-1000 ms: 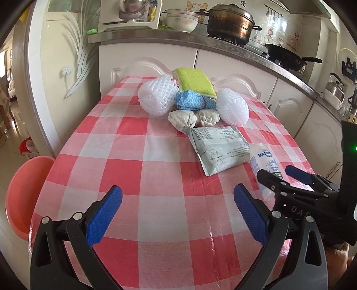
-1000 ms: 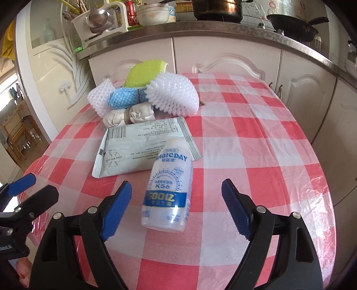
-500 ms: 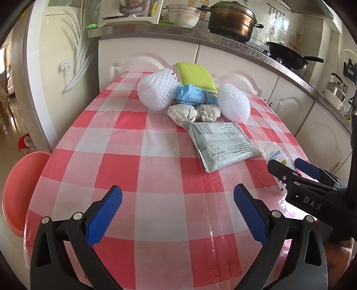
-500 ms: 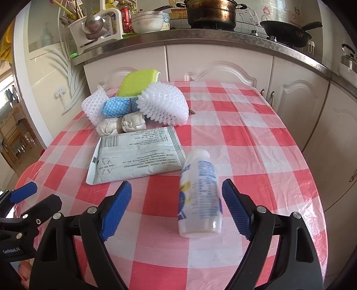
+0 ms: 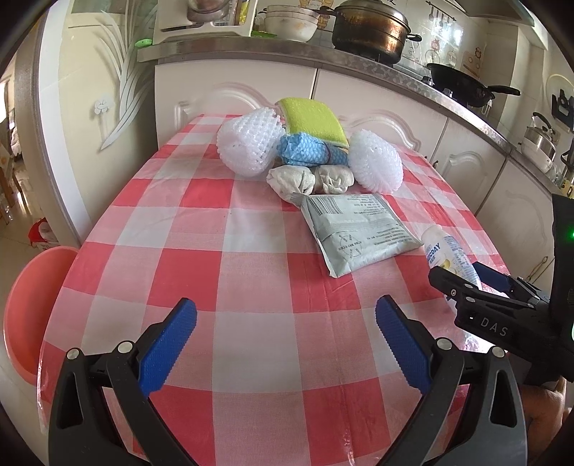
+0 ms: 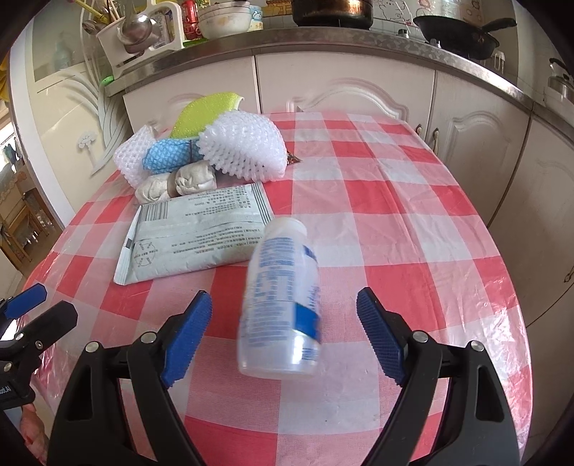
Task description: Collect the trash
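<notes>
A white plastic bottle (image 6: 283, 301) with blue print lies on its side on the red-checked table (image 6: 394, 222), between the open jaws of my right gripper (image 6: 285, 337), untouched. It also shows in the left wrist view (image 5: 448, 256). A grey mailer bag (image 5: 353, 229) lies beside it. Behind it sits a pile: white foam nets (image 5: 251, 147), a blue cloth (image 5: 305, 152), a green sponge (image 5: 310, 120) and crumpled paper wads (image 5: 308, 179). My left gripper (image 5: 287, 344) is open and empty above the table's near edge.
A pink basin (image 5: 25, 308) stands on the floor left of the table. Kitchen cabinets (image 6: 344, 86) with a counter holding a pot (image 5: 369, 25), a wok (image 5: 466, 86) and dishes run behind and to the right.
The bottle has rolled and turned, its neck now pointing away from my right gripper, which has closed in around it. The left gripper has drawn back a little.
</notes>
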`<state>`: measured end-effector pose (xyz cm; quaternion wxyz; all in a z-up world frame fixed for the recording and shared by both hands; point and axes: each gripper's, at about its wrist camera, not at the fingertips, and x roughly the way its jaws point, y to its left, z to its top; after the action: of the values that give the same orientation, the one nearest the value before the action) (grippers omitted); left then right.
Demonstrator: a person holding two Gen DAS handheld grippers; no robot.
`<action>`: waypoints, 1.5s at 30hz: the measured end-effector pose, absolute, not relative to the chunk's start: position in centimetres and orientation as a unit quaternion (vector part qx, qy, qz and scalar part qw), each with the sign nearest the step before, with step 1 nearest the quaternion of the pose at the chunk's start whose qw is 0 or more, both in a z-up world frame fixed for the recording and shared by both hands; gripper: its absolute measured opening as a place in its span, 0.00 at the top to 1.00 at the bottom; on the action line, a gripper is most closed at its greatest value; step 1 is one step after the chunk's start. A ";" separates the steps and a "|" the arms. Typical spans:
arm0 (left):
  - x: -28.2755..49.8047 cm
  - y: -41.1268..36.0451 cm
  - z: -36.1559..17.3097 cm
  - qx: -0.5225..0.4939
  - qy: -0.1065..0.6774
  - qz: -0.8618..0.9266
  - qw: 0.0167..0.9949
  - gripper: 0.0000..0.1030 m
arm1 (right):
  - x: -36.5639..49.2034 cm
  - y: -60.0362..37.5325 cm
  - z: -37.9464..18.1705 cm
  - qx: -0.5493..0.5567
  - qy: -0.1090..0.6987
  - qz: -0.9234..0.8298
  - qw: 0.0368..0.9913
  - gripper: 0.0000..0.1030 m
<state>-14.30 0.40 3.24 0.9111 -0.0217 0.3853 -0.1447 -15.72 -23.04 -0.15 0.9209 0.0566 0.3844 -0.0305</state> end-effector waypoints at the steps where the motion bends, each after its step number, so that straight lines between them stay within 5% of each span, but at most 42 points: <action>1: -14.2 0.4 3.2 -0.021 0.385 -0.144 0.911 0.05 | -15.7 -23.2 -0.2 0.060 0.385 -0.027 0.920 0.20; 15: -12.2 0.0 3.4 -0.018 0.388 -0.138 0.911 0.05 | -15.6 -25.1 -0.7 0.099 0.389 0.003 0.916 0.58; 32: -8.9 -3.1 5.8 0.042 0.360 -0.155 0.919 0.05 | -16.0 -25.9 -0.6 0.125 0.383 0.040 0.914 0.58; 45: 1.5 0.9 6.8 0.021 0.346 -0.139 0.928 0.05 | -16.2 -26.5 -0.9 0.146 0.380 0.081 0.910 0.58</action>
<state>1.46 0.89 6.81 0.9275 0.0210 0.3463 -0.1391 -16.23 -26.46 -0.90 0.9099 0.1459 0.3796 0.0813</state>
